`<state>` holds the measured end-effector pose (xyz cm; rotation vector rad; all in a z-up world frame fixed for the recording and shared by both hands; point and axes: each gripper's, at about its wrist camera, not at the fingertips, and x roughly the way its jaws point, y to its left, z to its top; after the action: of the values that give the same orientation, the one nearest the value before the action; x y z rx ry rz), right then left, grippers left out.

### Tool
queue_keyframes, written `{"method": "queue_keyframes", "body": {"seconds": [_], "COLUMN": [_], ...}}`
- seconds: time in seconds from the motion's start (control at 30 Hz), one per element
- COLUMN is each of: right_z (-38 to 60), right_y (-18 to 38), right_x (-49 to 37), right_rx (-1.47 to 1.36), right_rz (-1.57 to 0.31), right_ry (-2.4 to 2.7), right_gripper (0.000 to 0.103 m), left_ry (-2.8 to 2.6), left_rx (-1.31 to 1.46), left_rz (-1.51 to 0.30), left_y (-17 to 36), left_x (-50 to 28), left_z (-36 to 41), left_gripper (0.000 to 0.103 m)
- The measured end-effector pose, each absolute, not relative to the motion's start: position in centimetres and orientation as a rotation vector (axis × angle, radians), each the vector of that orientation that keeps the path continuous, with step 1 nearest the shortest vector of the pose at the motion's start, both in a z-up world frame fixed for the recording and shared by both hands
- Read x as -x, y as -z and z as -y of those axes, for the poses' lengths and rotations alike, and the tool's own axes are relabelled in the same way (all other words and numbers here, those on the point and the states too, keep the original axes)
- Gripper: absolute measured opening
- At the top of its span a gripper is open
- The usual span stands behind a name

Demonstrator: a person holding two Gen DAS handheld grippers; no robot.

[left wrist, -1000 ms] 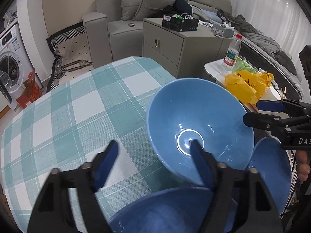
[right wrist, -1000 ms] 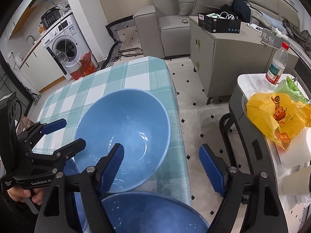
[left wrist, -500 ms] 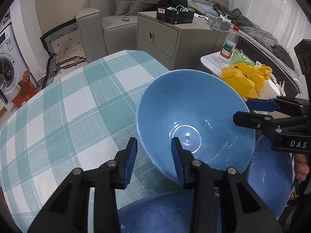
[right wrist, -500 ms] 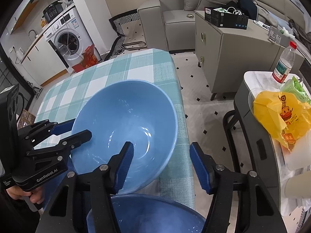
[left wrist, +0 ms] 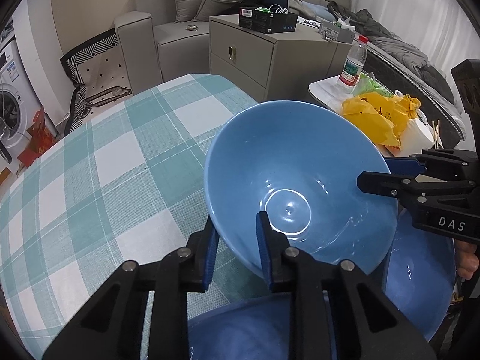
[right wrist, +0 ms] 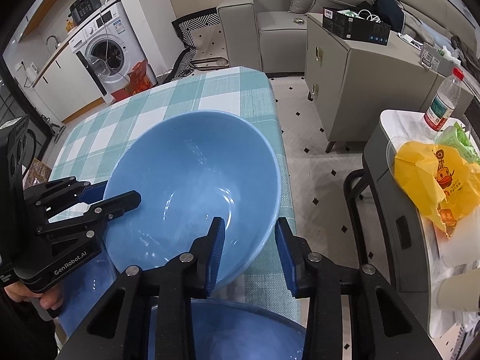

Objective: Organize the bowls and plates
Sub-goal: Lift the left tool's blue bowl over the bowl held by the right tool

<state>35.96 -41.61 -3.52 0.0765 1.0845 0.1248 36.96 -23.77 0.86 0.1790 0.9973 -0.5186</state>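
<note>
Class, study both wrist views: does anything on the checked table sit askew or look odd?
Yes: the light blue bowl sits tilted, not flat. The left gripper pinches its near rim; the right gripper is closing astride the opposite rim. It looks wet inside. Two darker blue dishes lie beneath.

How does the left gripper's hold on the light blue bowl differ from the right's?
The left gripper is shut on the bowl rim; the right gripper is closing around it. The left fingers stand narrow, the right fingers wider. Both have one finger inside the bowl, one outside.
</note>
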Motion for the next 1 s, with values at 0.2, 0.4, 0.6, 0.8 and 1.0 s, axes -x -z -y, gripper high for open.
{"method": "queue_keyframes", "body": {"seconds": [0.2,0.4,0.6,0.8,1.0], "right_z": [41.39,41.31,41.22,41.27,41.24], "right_y": [3.55,3.64,3.62,3.57,3.34], "right_x": [-35.93,-35.94,-35.95,-35.81,-35.75], "right_rx": [-0.064,-0.048,-0.036,-0.033,-0.024], "right_rz": [-1.082,-1.078,-1.073,-1.062,-1.049], "right_ry": [-0.118,-0.11,-0.104,-0.095,-0.093], "right_gripper": [0.029,0.026,0.024,0.019,0.018], "left_ry": [0.514,0.509,0.508,0.503,0.501], "left_rx": [-0.185,-0.186,-0.187,-0.184,-0.176], "left_rz": [-0.996,-0.993,-0.992,-0.991,-0.987], "left_y": [-0.87,-0.85,-0.83,-0.83,-0.93], "left_x": [-36.93,-36.97,-36.97,-37.04,-37.11], "left_z": [23.81,23.79,23.78,23.77,23.67], "left_gripper": [0.022,0.022,0.021,0.021,0.021]}}
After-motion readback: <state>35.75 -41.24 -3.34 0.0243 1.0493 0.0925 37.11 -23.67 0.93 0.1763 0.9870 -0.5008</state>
